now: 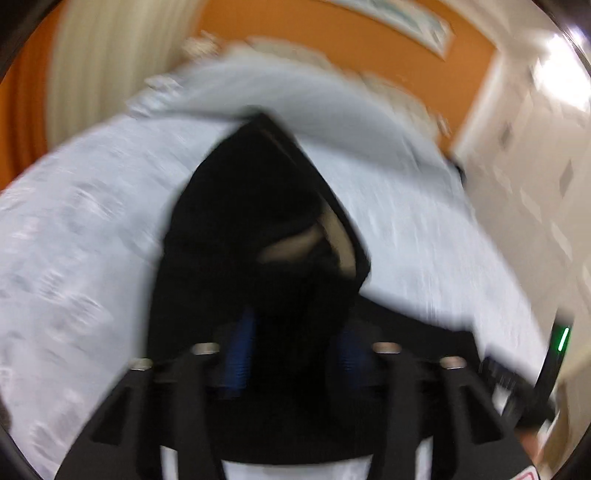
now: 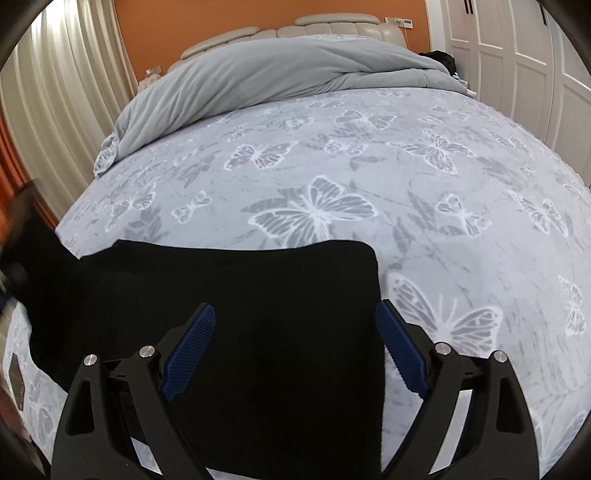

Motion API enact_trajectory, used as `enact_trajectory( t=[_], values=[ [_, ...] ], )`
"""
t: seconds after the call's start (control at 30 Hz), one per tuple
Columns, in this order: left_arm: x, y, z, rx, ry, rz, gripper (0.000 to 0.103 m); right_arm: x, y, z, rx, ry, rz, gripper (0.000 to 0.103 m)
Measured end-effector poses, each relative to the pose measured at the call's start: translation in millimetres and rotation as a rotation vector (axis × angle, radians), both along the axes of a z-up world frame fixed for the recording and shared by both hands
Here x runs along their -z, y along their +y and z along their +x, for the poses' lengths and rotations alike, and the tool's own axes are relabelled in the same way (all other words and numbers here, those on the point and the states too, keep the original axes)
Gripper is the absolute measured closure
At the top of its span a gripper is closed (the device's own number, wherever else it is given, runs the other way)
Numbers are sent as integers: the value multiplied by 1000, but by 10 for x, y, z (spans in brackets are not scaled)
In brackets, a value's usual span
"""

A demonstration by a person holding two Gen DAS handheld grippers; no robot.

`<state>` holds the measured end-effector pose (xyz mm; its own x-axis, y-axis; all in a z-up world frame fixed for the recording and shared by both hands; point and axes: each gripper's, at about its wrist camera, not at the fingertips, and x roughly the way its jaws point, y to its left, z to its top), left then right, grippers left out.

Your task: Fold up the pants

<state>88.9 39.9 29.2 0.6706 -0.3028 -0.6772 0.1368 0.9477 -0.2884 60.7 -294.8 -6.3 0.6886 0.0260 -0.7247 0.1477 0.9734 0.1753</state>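
Pants (image 2: 236, 295) black, on butterfly bedspread (image 2: 369, 166), orange wall (image 2: 258, 14) behind

Your right gripper (image 2: 295, 350) hangs over the near end of the bed, its blue ribbed pads (image 2: 190, 352) spread wide with nothing pressed between them. Under them the black pants (image 2: 229, 295) lie flat on the butterfly-print bedspread (image 2: 424, 192), their right edge running just inside your right pad and their far edge straight across. To the left the black cloth lifts off the bed into a blur. A grey duvet (image 2: 258, 77) is bunched at the far end, below the padded headboard (image 2: 332, 24)
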Motion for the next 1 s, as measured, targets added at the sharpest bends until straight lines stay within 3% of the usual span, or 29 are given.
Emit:
enact_trajectory(
  t=[0.03,0.07,0.13,0.2,0.27,0.4,0.5,0.6,0.77,0.9,0.93,0.97,1.0],
  values=[
    [204,-143,-8,24,56,30,39,3,-1,5,-2,2,1,17],
    [350,-232,-45,35,88,51,39,-1,1,8,-5,1,6,17],
    [447,-314,-126,38,86,91,38,-8,10,6,-9,-2,11,17],
    [414,-306,-260,35,47,131,34,-15,15,0,-23,-8,38,17],
    [302,-191,-344,9,-5,124,28,-35,42,-16,-57,-23,93,17],
    [-53,303,-452,-96,-91,33,17,-110,246,-95,-162,-64,157,16],
    [-149,583,-283,-174,-102,22,16,-165,550,-115,-250,-69,224,15],
    [-66,844,-119,-256,-54,85,16,-229,960,-3,-322,-46,245,14],
    [2,948,-63,-255,-18,99,16,-150,1481,388,-350,48,261,14],
    [41,857,-42,-268,-26,205,16,0,1639,551,-323,117,354,14],
    [53,832,-28,-261,-19,227,16,18,1659,562,-319,124,360,17],
    [66,822,-14,-255,-11,233,16,44,1694,574,-313,138,365,35],
    [74,816,-7,-246,-1,233,16,78,1721,589,-316,162,379,41]
  ],
)
